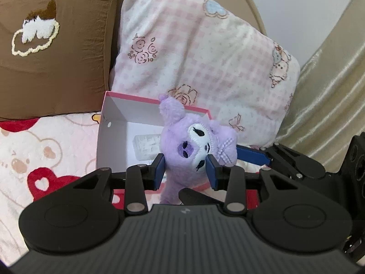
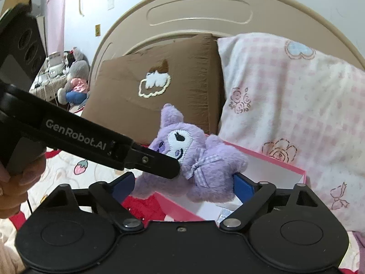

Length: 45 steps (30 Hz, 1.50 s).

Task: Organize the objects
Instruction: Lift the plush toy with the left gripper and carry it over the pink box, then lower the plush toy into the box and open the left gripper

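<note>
The left tongs [image 1: 185, 168], nearly closed, pinch a fluffy purple plush toy [image 1: 194, 146] by its head, lifting it clear above the open pink-rimmed white cardboard box [image 1: 114, 123] just ahead on the bed. The right tongs [image 2: 182, 186] stand wide, pads flanking the toy's body without pressing, likely freeing it for one-handed placement.

Soft even indoor light; sharp centre (edges bowed, corners dark).

Left wrist view close behind its gripper [image 1: 186, 167], angled down toward pillows, right wrist view close behind its gripper [image 2: 182, 186], facing the headboard [image 2: 196, 16], both sharing purple plush [image 1: 196, 143], pink box [image 1: 118, 114], brown pillow [image 1: 57, 57]
</note>
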Tool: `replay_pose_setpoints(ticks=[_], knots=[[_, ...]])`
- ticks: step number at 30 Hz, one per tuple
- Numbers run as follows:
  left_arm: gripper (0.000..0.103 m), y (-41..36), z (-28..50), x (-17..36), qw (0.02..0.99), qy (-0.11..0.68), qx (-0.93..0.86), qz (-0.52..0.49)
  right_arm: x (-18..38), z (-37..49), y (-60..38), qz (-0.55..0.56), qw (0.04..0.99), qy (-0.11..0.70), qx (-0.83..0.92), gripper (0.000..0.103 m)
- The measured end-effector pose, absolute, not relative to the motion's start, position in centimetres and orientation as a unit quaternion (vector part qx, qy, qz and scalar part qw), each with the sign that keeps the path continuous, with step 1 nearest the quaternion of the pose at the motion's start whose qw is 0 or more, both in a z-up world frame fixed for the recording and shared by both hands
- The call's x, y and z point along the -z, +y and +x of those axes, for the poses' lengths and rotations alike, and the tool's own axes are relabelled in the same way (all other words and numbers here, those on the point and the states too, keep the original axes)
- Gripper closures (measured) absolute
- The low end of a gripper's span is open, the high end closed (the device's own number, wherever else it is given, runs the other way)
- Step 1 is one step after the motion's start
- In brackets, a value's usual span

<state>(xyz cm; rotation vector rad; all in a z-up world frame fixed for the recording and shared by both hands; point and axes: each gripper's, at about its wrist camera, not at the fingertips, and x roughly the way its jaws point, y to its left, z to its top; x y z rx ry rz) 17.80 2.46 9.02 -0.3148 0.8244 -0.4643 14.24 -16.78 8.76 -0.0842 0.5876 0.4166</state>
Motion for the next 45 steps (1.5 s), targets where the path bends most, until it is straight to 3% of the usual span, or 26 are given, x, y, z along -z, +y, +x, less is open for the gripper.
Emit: replay_pose_setpoints(ticks=[4, 9, 17, 29, 36, 45], knots=[[0.066, 2.0, 20.6, -6.8, 0.873, 0.41, 0.206, -0.163, -7.7, 17.5, -17.9, -0.009, 0.927, 0.313, -0.207, 0.012], [0.066, 1.8, 23.7, -3.4, 0.864, 0.433, 0.181, -0.179, -5.4, 21.4, -19.4, 0.018, 0.913, 0.352, -0.204, 0.028], [0.066, 1.0, 27.1, 2.0, 0.85, 0.474, 0.15, -0.173, -0.4, 24.9, -20.5, 0.036, 0.889, 0.406, -0.207, 0.043], [0.065, -1.2, 29.7, 6.4, 0.824, 0.544, 0.116, -0.104, 5.3, 28.2, -21.0, 0.062, 0.85, 0.479, -0.211, 0.049], [0.065, -1.0, 30.5, 7.5, 0.82, 0.553, 0.102, -0.104, 7.1, 29.9, -21.6, 0.095, 0.832, 0.506, -0.21, 0.057], [0.062, -2.0, 31.4, 8.7, 0.818, 0.562, 0.089, -0.082, 8.8, 30.8, -21.5, 0.111, 0.821, 0.527, -0.19, 0.058]])
